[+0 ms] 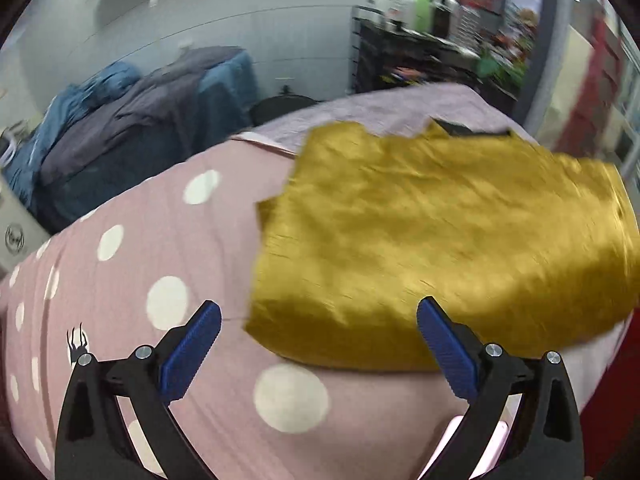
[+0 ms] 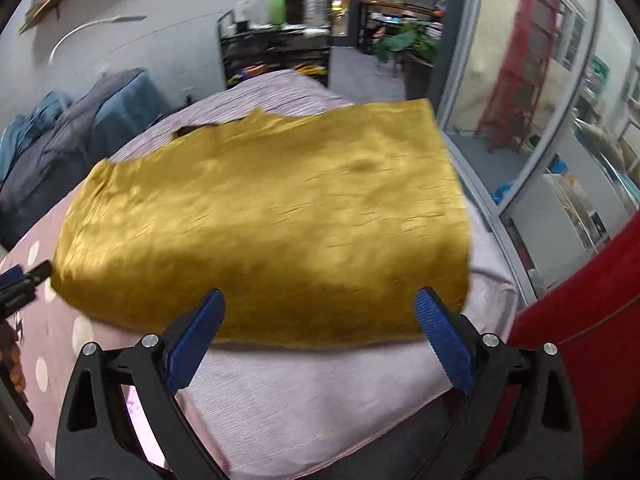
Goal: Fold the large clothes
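Observation:
A mustard-yellow garment (image 1: 432, 240) lies folded into a broad rectangle on the pink bed cover (image 1: 132, 248). In the right wrist view the same garment (image 2: 272, 224) fills the middle of the picture. My left gripper (image 1: 318, 308) hovers open above the garment's near left corner, with nothing between its blue pads (image 1: 192, 352). My right gripper (image 2: 320, 300) is open over the garment's near edge, its blue pads (image 2: 444, 344) apart and holding nothing. The tip of the left gripper (image 2: 24, 276) shows at the left edge of the right wrist view.
The bed cover (image 2: 304, 392) is pink with white dots on the left, plain on the right. A heap of blue and grey bedding (image 1: 132, 120) lies at the back left. A black shelf with bottles (image 2: 280, 36) stands behind. Glass panels (image 2: 520, 120) run along the right.

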Demonstrator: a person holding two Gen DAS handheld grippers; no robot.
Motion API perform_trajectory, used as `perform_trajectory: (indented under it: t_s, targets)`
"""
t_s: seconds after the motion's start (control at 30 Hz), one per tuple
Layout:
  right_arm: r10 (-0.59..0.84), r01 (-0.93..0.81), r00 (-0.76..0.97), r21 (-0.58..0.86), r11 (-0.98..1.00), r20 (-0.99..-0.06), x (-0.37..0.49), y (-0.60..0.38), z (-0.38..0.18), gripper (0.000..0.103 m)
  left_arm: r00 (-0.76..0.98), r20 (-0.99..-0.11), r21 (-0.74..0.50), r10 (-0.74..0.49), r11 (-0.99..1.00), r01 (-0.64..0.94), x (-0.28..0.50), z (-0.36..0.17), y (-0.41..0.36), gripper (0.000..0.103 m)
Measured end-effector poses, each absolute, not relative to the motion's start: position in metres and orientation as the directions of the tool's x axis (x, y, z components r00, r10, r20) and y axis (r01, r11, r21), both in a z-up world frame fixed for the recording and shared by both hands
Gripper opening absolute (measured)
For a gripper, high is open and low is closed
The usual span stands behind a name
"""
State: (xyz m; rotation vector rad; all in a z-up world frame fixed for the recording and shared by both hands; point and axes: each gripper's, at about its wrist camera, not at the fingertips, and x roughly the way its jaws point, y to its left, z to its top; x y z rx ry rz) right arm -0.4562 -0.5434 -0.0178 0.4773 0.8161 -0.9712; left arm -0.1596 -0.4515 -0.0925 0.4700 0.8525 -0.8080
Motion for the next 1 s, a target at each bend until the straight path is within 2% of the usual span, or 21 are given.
perform_trajectory:
  t_s: [0.1, 0.27, 0.47, 1.0]
  targets:
    - [-0.533, 0.860, 0.320, 0.004, 0.511, -0.784, -0.442, -0.528, -0.017, 0.095, 0.390, -0.804, 0.057, -0.449, 0.595, 0.802, -0.179, -0.091, -0.460, 0.097]
    - [-0.524, 0.856, 0.284, -0.034, 0.516, -0.803, -0.421, -0.509, -0.025, 0.095, 0.326, -0.818, -0.027, -0.474, 0.597, 0.802, -0.187, -0.089, -0.468, 0.096]
    - [-0.541, 0.864, 0.227, -0.089, 0.496, -0.810, -0.418, -0.503, -0.030, 0.095, 0.345, -0.810, 0.010, -0.474, 0.577, 0.817, -0.203, -0.086, -0.474, 0.097]
    - [-0.516, 0.873, 0.226, -0.064, 0.484, -0.826, -0.422, -0.510, -0.033, 0.095, 0.341, -0.830, 0.055, -0.440, 0.545, 0.837, -0.217, -0.083, -0.482, 0.096]
